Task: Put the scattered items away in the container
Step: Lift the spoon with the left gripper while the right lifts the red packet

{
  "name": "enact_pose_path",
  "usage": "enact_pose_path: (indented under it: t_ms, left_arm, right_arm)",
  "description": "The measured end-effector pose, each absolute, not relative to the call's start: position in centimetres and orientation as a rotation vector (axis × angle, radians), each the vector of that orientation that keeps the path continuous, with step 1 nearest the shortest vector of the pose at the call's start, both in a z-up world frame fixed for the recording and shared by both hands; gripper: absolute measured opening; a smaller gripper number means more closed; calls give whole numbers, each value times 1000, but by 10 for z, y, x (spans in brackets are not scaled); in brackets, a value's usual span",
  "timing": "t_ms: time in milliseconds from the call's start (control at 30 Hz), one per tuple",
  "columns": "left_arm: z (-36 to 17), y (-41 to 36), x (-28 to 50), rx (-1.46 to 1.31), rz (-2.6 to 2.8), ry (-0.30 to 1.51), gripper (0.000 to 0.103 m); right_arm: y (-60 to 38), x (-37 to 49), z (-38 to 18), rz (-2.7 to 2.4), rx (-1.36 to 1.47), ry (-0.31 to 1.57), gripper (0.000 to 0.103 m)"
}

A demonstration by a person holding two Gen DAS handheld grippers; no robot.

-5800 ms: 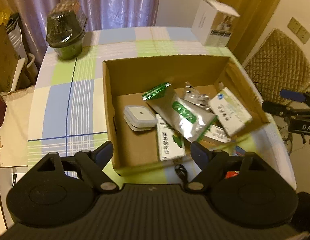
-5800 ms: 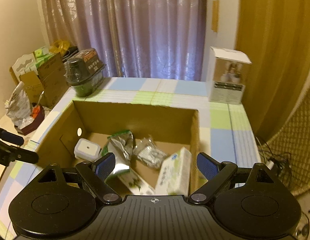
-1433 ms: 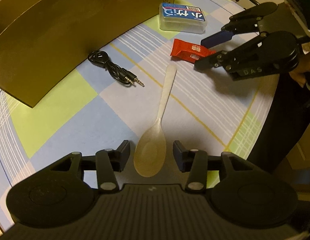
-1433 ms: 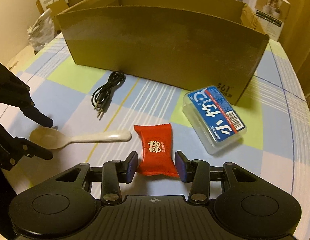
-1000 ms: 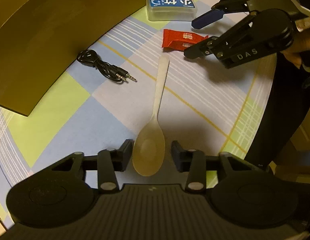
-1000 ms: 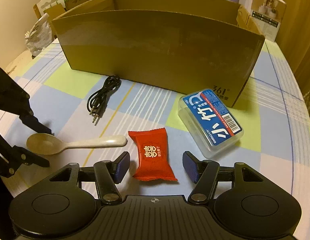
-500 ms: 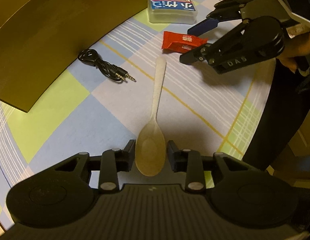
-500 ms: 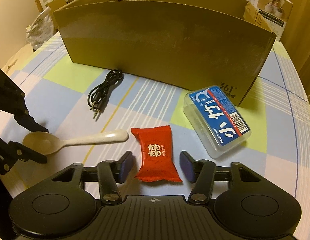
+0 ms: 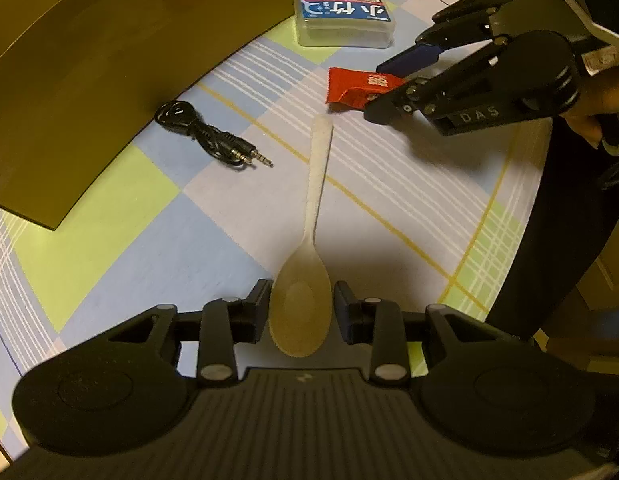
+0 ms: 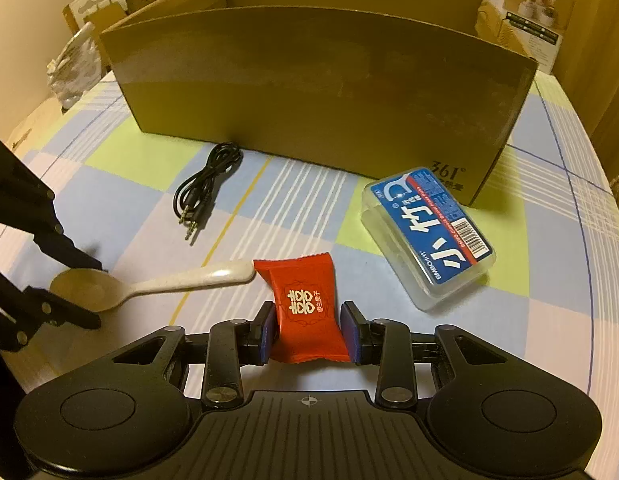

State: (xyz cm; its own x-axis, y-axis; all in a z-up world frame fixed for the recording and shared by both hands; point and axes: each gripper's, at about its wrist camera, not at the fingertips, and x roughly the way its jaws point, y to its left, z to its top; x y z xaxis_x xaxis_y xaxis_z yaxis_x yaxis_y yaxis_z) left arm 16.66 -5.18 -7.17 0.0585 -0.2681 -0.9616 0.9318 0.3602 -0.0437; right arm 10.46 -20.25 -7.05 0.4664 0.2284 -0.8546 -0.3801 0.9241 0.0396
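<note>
- Spoon [image 9: 300, 312] bowl sits between the fingers of my left hand-held gripper [image 9: 300, 312], the pads pressed against both sides of the bowl, so I am grasping it; its pale handle lies flat on the worktop [image 9: 157, 240] and points away towards the candy
- Red candy packet [image 10: 305, 308] is pinched between the blue pads of my right hand-held gripper [image 10: 308, 332], clenched on its near half; the far half rests on the checked cloth, its corner just beside the tip of the spoon handle
- Black audio cable [image 10: 205, 188], loosely coiled with its two plugs pointing my way, lies on the worktop near the front wall of the cardboard box [image 10: 317, 80], apart from the spoon
- Clear plastic case with a blue label [image 10: 429, 232] lies flat by the box's near right corner, close to the printed "361" mark, and near the candy without touching it
- Box stands upright behind all four things; from these low views I cannot see its contents
- White carton [image 10: 537, 12] stands beyond the box at the far right
</note>
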Motion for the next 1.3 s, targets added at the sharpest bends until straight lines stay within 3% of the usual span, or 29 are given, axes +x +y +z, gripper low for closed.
enact_pose_path:
  t_ms: [533,600,633,833,900,967,1300]
  left_arm:
    - [-66,-44,163,662,-1013,1185,27]
    - [-66,-43,164,652,-1010,1186,27]
    - [-66,-42,165,646,-1007,1188,27]
    - [-71,-41,164,635,-1000,1205,27]
    - [-70,-39,164,625,-999,1211,27]
    - [-70,-39,163,622,-992,1208,27]
    - [-56,-31,159,570,-931,1200,27]
  right_arm:
    - [-197,103,-69,377,-211,1011,36]
    - [-196,104,-71,377,-219,1011,53]
    - [-196,104,-72,378,-222,1012,56]
    - [-196,106,-74,386,-216,1018,57]
    - [-196,106,-73,385,-214,1020,50]
    - [-196,106,-71,380,-221,1011,33]
    - [-194,93,-54,368,-197,980,32]
